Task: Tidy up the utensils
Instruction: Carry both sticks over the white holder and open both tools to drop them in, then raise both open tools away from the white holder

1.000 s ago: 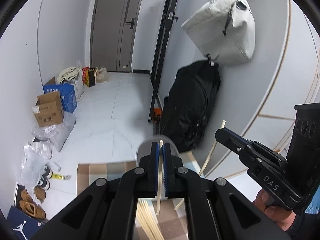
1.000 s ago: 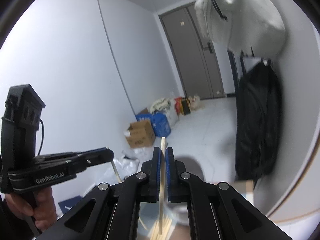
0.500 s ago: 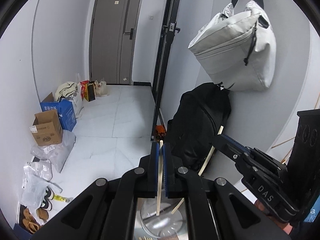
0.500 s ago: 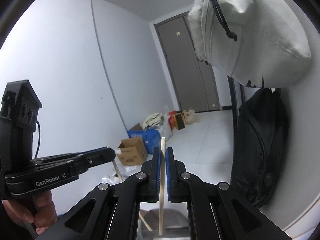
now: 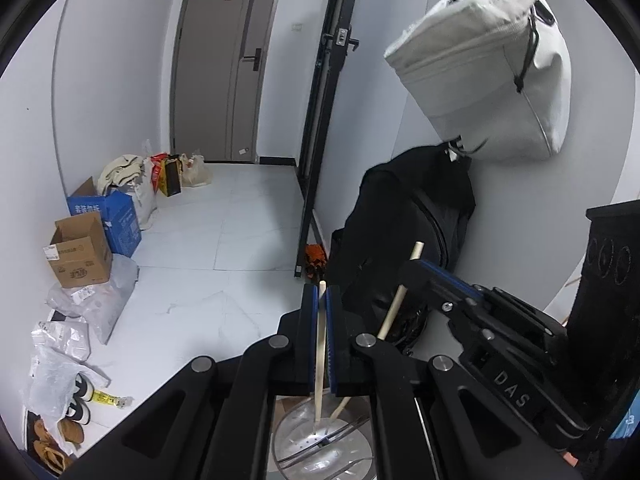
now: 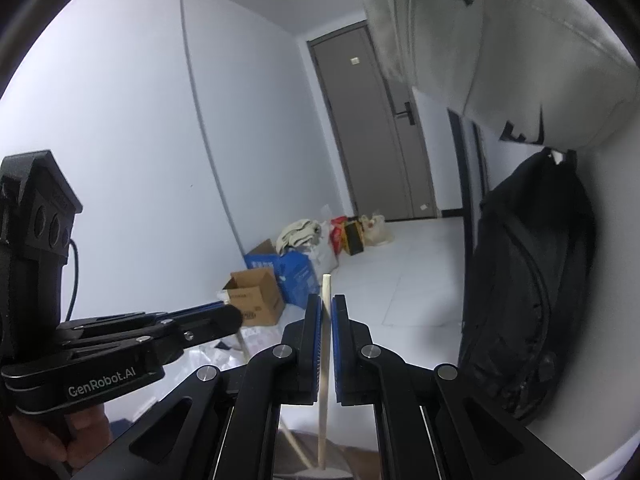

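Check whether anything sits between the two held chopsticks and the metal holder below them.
Nothing visible does. The left gripper holds one chopstick and the right gripper the other chopstick, both clamped upright, lower ends already down in the metal holder.

Metal holder (image 5: 320, 454) was cut off by the left-wrist view's bottom edge and half covered by the left gripper (image 5: 322, 300) frame; depth unreadable. Right chopstick (image 5: 394, 307) passed behind the right gripper's (image 5: 416, 266) fingers, grip point hidden. Grey bag (image 6: 500, 48) ran off the right-wrist view's top. Box labels (image 5: 74, 250) were too small to read.
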Demonstrator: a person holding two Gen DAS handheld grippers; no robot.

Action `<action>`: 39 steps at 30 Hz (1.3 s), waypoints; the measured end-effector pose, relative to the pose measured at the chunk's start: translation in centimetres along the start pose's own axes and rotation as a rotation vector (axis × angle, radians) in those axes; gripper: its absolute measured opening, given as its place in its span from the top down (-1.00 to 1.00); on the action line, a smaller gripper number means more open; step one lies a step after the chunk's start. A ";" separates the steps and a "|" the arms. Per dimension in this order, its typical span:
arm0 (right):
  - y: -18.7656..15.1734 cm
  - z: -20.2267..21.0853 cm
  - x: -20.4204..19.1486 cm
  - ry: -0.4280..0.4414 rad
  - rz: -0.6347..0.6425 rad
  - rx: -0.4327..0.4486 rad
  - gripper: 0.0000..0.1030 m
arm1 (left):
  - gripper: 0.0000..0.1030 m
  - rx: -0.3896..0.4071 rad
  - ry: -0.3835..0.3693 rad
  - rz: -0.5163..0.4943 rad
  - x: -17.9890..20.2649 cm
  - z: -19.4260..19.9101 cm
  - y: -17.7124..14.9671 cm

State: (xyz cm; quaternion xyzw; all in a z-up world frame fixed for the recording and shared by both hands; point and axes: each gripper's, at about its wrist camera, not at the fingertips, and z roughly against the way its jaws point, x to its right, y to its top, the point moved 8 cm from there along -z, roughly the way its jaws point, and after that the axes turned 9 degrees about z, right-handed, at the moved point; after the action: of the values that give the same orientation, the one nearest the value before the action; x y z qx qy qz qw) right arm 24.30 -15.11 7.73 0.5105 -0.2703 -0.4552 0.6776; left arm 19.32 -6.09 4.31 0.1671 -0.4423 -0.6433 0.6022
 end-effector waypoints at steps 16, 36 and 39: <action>-6.0 1.4 1.5 0.052 -0.110 -0.095 0.45 | 0.28 -0.073 -0.071 0.049 -0.7 0.5 -1.1; -6.6 8.9 -1.4 0.031 -0.137 -0.094 -0.25 | -0.18 0.045 0.089 0.024 -0.6 6.8 -4.4; -6.9 9.9 -2.4 0.027 -0.125 -0.092 -0.28 | -0.32 0.067 0.109 0.035 -0.8 7.9 -5.1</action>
State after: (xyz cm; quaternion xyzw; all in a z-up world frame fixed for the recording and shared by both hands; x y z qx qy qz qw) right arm 12.64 -17.81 4.83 0.5009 -0.2076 -0.5014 0.6742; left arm 10.38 -3.00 4.45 0.2143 -0.4329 -0.6073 0.6307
